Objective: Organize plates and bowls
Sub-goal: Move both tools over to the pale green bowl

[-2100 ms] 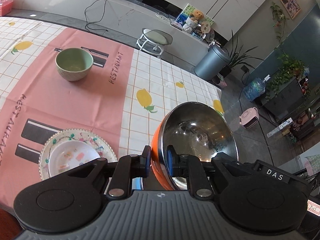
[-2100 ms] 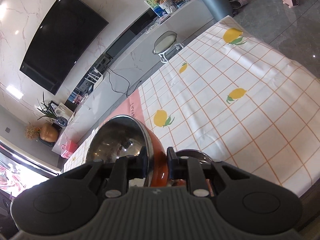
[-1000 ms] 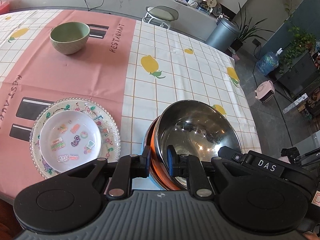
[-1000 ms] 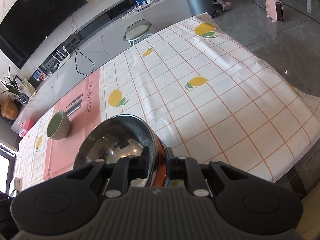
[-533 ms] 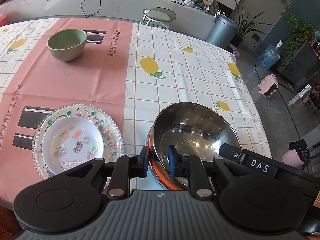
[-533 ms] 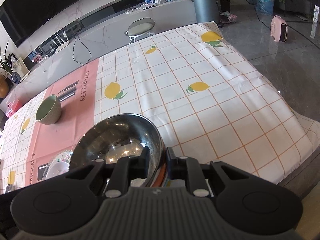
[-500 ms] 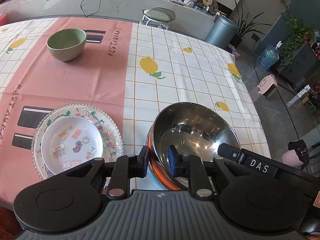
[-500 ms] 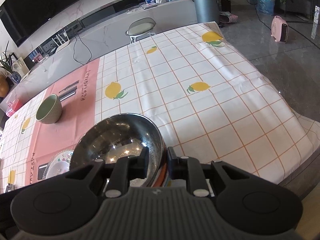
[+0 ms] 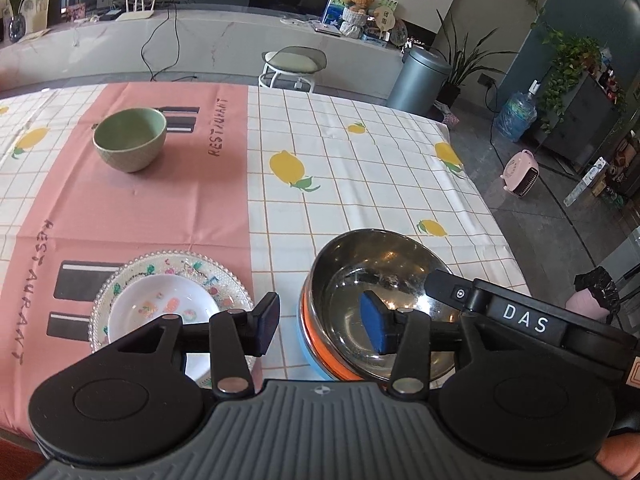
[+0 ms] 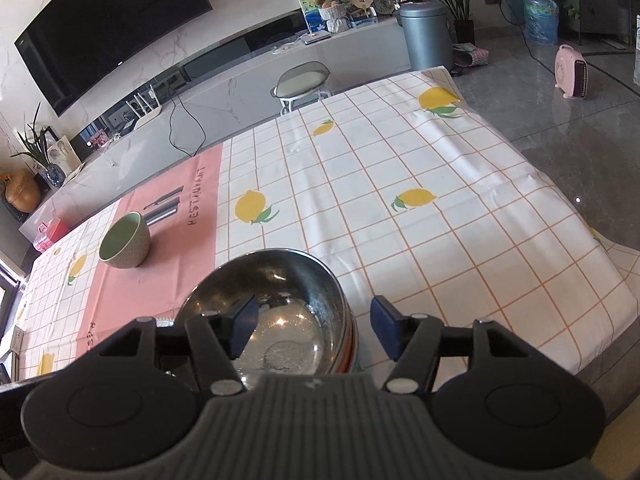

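Note:
A steel bowl with an orange outer shell (image 9: 376,272) sits nested on a blue bowl (image 9: 310,350) near the table's front edge; it also shows in the right wrist view (image 10: 280,284). My left gripper (image 9: 322,326) is open, its jaws astride the bowl's near left rim. My right gripper (image 10: 312,328) is open, astride the bowl's right rim. A small white plate (image 9: 156,312) lies on a patterned glass plate (image 9: 176,266) to the left. A green bowl (image 9: 130,138) stands farther back on the pink cloth strip.
The table (image 10: 460,208) carries a lemon-check cloth, its right edge dropping to the floor. A stool (image 9: 294,64) and a grey bin (image 9: 416,78) stand beyond the far edge. The other gripper's black body (image 9: 520,320) lies at the bowl's right.
Both grippers have opened and let go of the steel bowl's rim. The bowl has come down level onto the blue bowl on the table.

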